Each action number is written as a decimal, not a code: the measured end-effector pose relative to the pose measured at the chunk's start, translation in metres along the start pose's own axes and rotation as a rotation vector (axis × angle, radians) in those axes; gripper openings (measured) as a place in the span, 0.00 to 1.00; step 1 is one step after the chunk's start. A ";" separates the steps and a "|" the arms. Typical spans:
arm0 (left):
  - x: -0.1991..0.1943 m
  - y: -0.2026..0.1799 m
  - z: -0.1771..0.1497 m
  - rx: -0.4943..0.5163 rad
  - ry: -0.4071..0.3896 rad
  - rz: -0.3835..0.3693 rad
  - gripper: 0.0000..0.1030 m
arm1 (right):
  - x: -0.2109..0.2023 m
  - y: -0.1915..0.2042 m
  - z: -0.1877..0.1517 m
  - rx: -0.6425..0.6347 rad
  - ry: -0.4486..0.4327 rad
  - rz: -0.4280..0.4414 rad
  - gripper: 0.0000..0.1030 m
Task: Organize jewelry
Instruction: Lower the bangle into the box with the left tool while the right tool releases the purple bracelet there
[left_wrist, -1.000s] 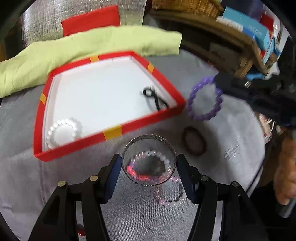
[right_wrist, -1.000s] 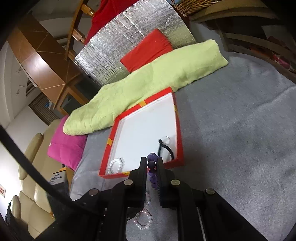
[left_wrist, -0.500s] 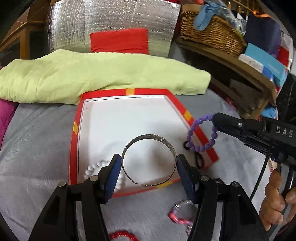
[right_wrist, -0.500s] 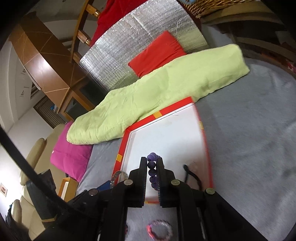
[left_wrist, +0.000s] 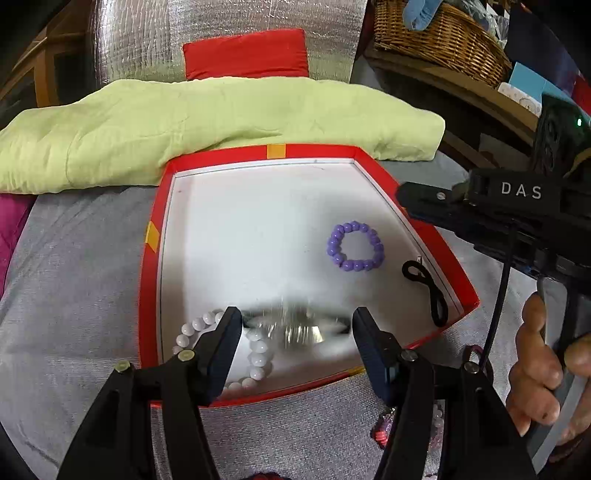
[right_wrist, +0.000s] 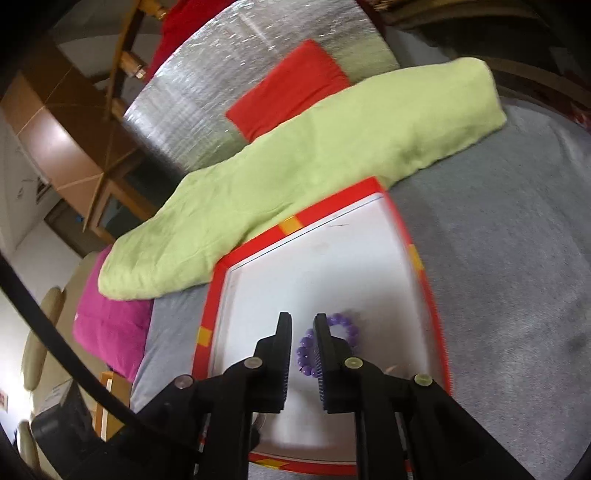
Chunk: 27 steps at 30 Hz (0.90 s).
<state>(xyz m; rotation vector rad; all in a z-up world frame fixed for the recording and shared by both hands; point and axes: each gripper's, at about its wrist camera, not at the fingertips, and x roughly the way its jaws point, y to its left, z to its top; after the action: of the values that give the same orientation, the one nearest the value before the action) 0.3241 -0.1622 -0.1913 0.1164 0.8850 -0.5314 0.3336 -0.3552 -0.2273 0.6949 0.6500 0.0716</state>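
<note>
Jaws parted on both: left gripper (left_wrist: 295, 326) should drop the blurred silver metal bangle (left_wrist: 295, 326) inside the red-rimmed white tray (left_wrist: 149, 236), right gripper (right_wrist: 302, 345) lift off the purple bead bracelet (left_wrist: 355, 246).

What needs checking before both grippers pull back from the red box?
1. Purple bead bracelet lying in the red box: ok.
2. Right gripper open, off the bracelet: ok.
3. Silver bangle landed and settled: cannot tell, it is blurred.
4. Left gripper open: ok.
5. White pearl bracelet and black cord inside: ok.
6. Jewelry still outside, pink piece on the grey cloth: not ok.
</note>
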 end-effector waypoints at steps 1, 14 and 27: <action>-0.001 0.002 0.000 -0.004 -0.003 -0.002 0.61 | -0.002 -0.003 0.001 0.010 -0.006 -0.003 0.18; -0.040 0.039 -0.006 -0.081 -0.033 0.148 0.61 | -0.044 0.000 -0.004 -0.022 -0.023 -0.001 0.55; -0.065 0.053 -0.038 -0.102 0.044 0.225 0.61 | -0.077 -0.004 -0.029 -0.098 -0.016 -0.062 0.55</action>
<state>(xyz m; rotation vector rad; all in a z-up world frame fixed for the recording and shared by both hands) 0.2896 -0.0784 -0.1720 0.1327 0.9265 -0.2741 0.2548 -0.3622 -0.2056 0.5799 0.6483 0.0407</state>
